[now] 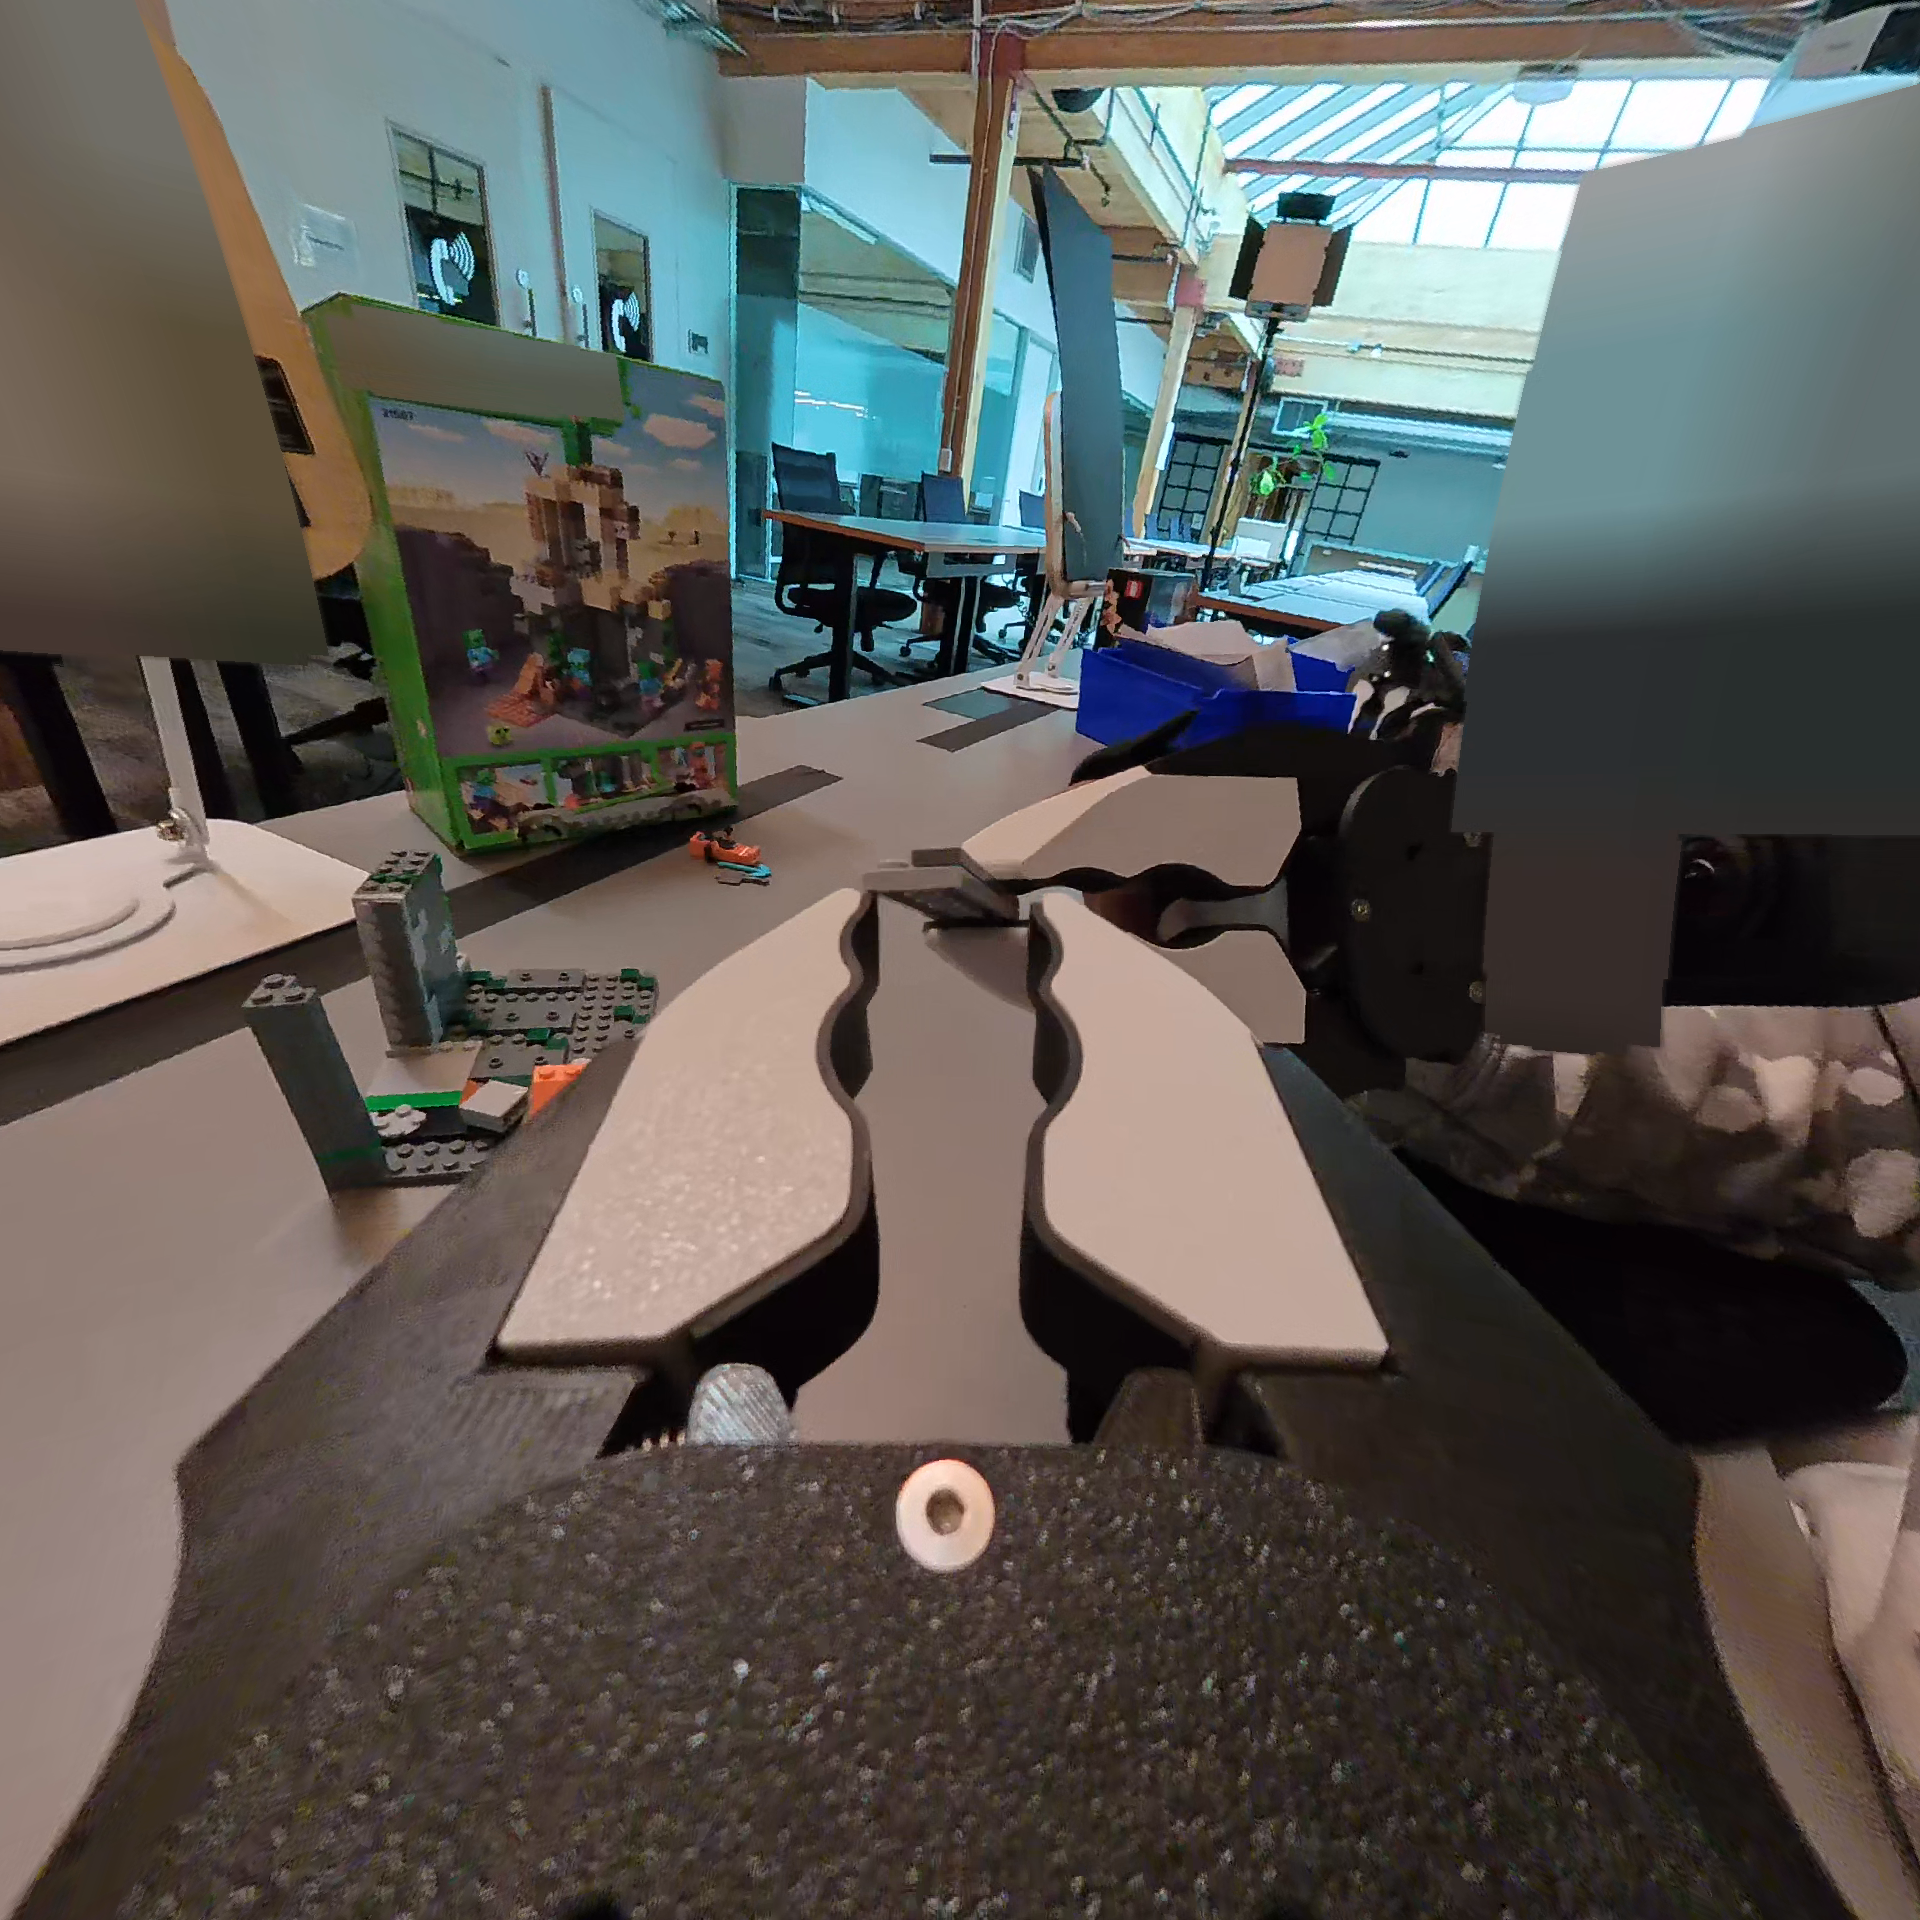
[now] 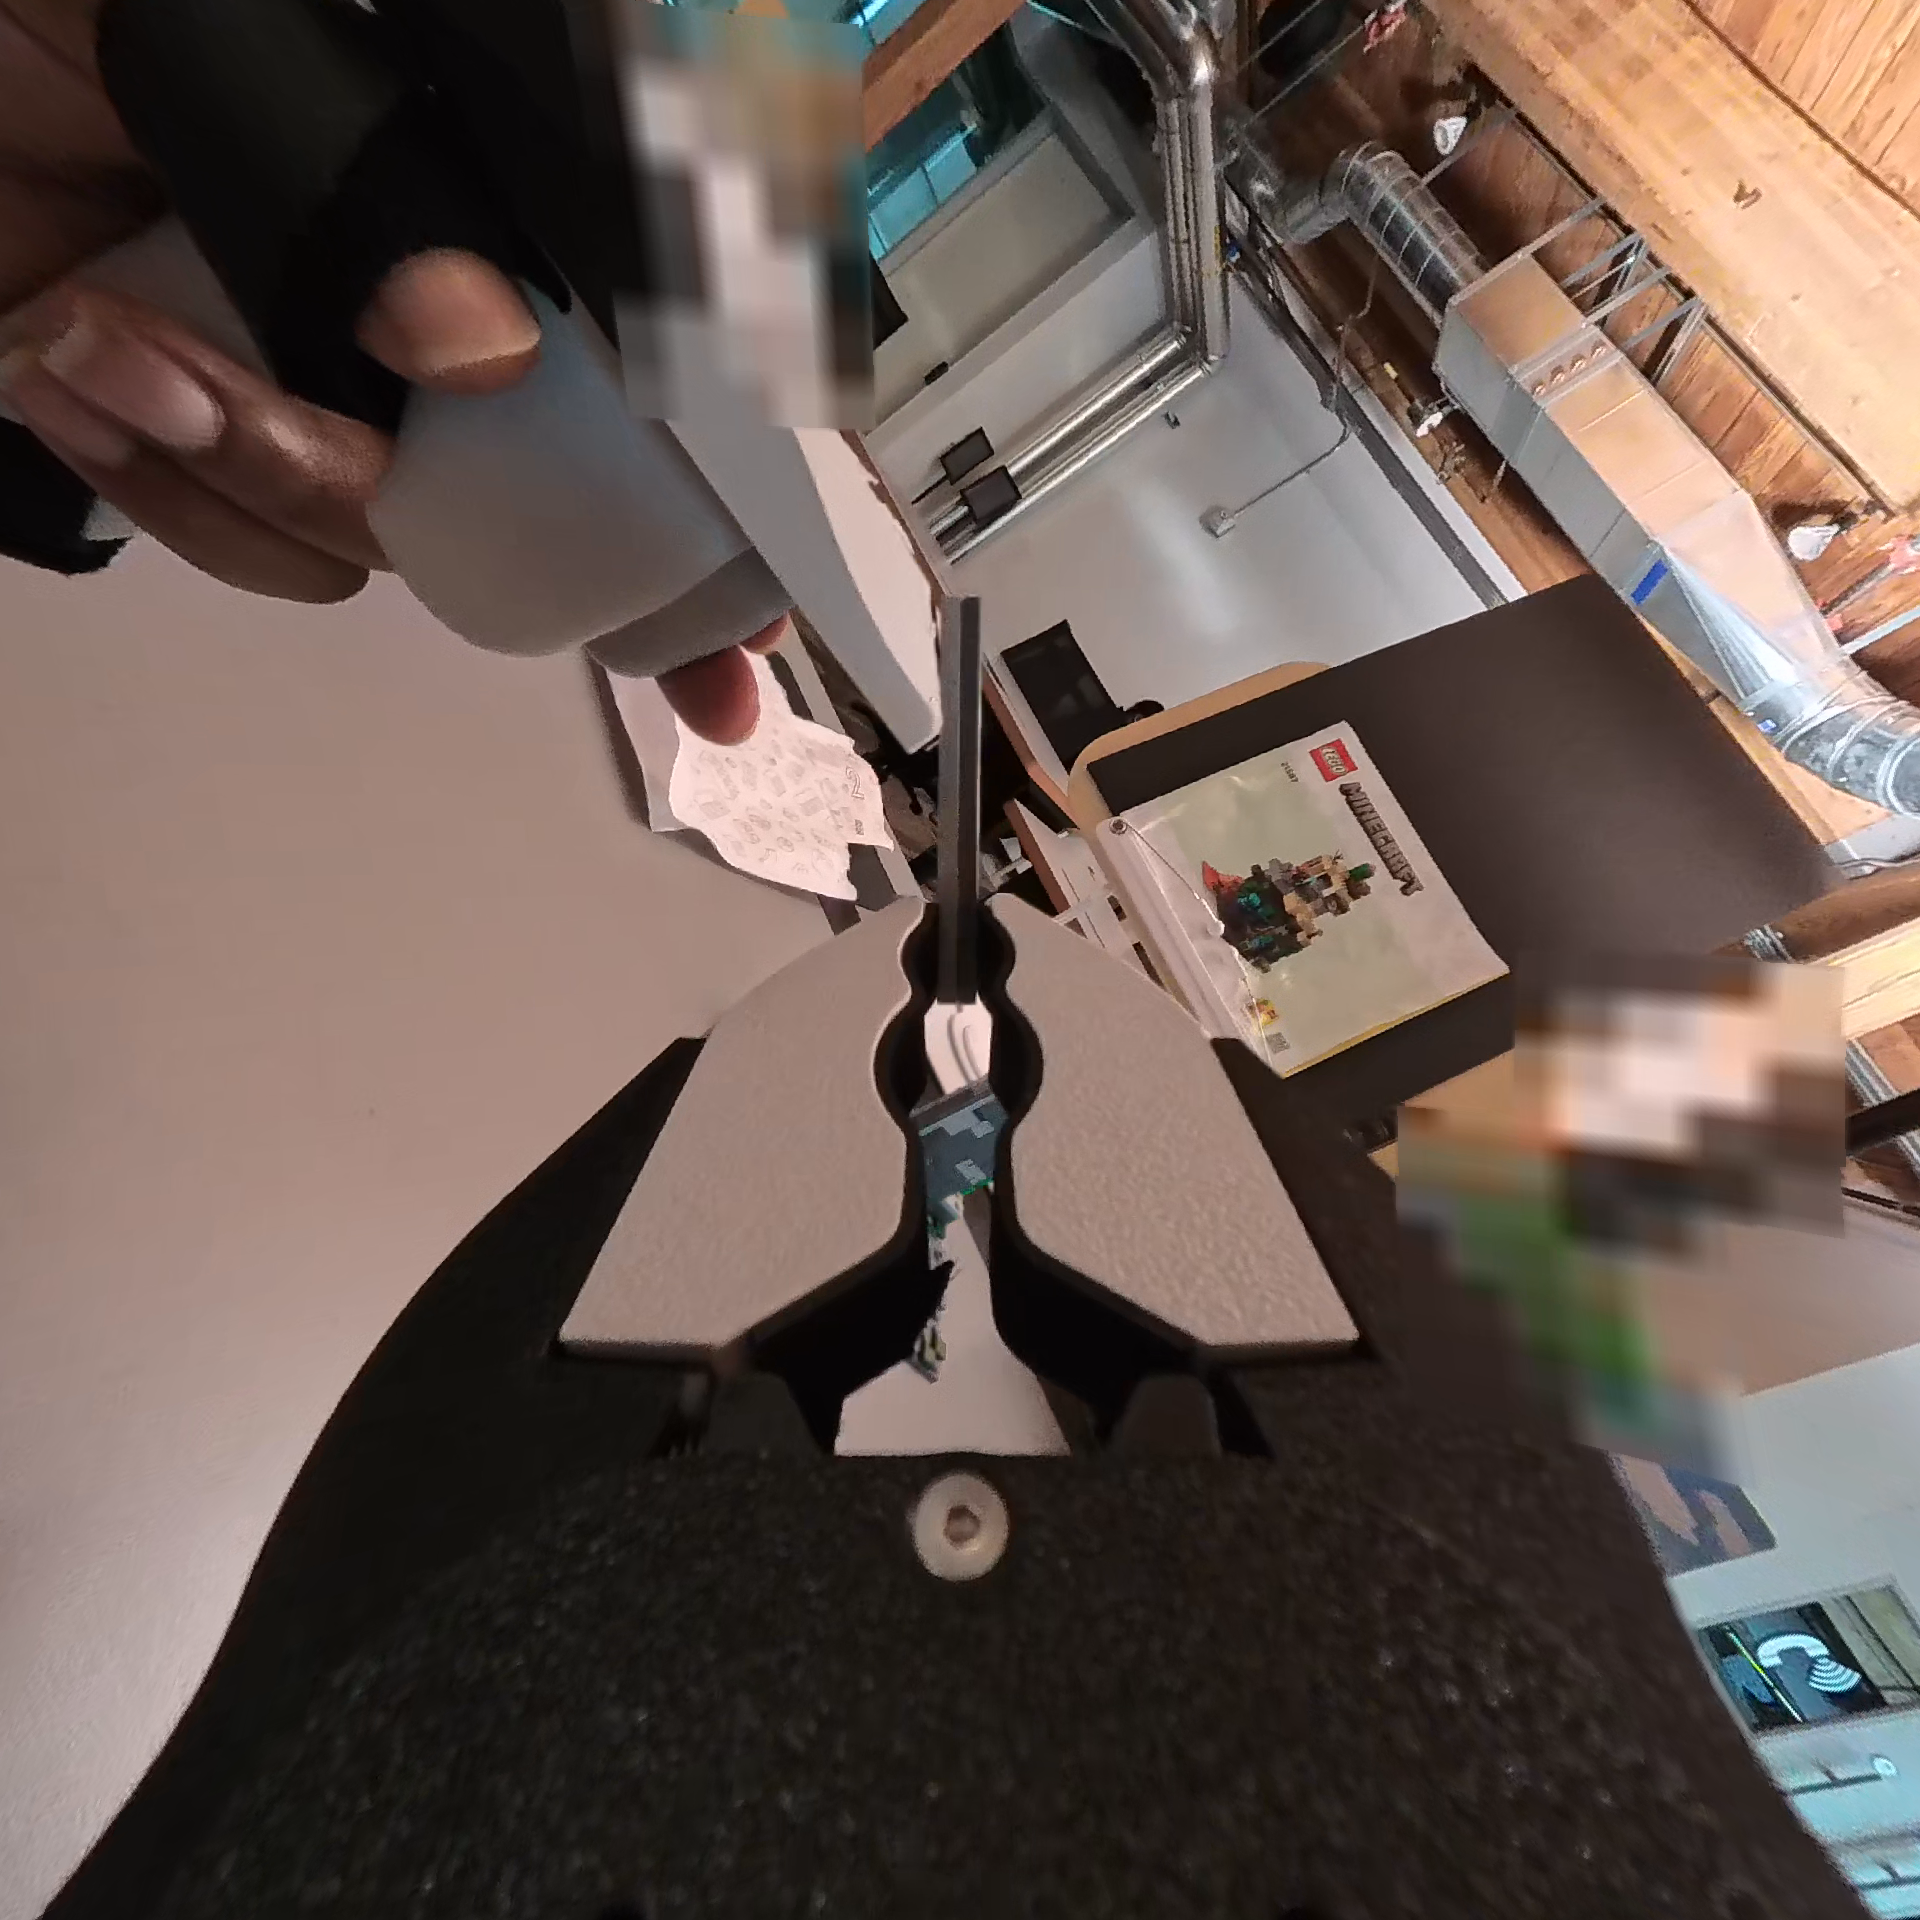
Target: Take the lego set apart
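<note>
At far left in the left wrist view, a white stand base (image 1: 114, 914) rests on the grey table (image 1: 156, 1278). Next to it stands the partly dismantled lego set (image 1: 436, 1049): two grey brick columns upright on a dark studded baseplate, with orange and green pieces at their foot. Behind it the green lego box (image 1: 551, 613) stands upright, and a small orange lego fragment (image 1: 732, 854) lies just beside the box.

At centre, the left gripper (image 1: 951, 914) is released, its fingers parted with bare table between them. The right gripper (image 1: 940, 883) reaches in from the right and is clenched on a thin dark grey plate (image 1: 951, 896) just beyond the left fingertips. Blue bins (image 1: 1195, 696) sit behind.

In the right wrist view, a hand (image 2: 208, 416) holds the left gripper's body at upper left. The plate projects edge-on from the pinched tips. An instruction booklet (image 2: 1320, 894) appears at right.
</note>
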{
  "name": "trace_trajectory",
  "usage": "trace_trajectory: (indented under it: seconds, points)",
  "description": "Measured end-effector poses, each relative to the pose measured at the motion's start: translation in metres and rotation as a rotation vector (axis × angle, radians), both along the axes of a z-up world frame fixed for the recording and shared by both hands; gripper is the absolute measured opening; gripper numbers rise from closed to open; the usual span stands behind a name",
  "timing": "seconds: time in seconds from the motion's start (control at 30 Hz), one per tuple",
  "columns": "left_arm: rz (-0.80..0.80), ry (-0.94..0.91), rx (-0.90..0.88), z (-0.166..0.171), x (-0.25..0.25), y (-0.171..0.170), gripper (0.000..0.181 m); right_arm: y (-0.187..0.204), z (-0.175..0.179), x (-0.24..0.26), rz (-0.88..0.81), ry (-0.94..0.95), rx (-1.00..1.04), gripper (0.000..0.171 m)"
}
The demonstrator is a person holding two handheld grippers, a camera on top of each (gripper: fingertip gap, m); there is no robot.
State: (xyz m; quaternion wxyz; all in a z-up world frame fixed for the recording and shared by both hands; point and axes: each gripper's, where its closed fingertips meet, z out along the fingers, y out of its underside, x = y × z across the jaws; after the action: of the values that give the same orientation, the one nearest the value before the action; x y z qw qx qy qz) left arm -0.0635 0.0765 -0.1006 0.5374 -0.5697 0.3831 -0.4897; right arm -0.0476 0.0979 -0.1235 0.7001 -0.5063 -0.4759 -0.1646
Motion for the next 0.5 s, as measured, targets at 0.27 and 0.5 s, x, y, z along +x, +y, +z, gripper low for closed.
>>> trace_trajectory:
  seconds: [0.27, 0.5]
  points:
    - [0.022, -0.019, -0.020, -0.0034, -0.0023, 0.0039, 0.020, -0.0006, -0.0055, -0.0029, 0.018, 0.009, -0.022, 0.006]
    - [0.017, -0.031, -0.031, -0.0049, -0.0011, 0.0034, 0.022, -0.0030, -0.0095, -0.0071, 0.034, 0.011, -0.036, 0.006]
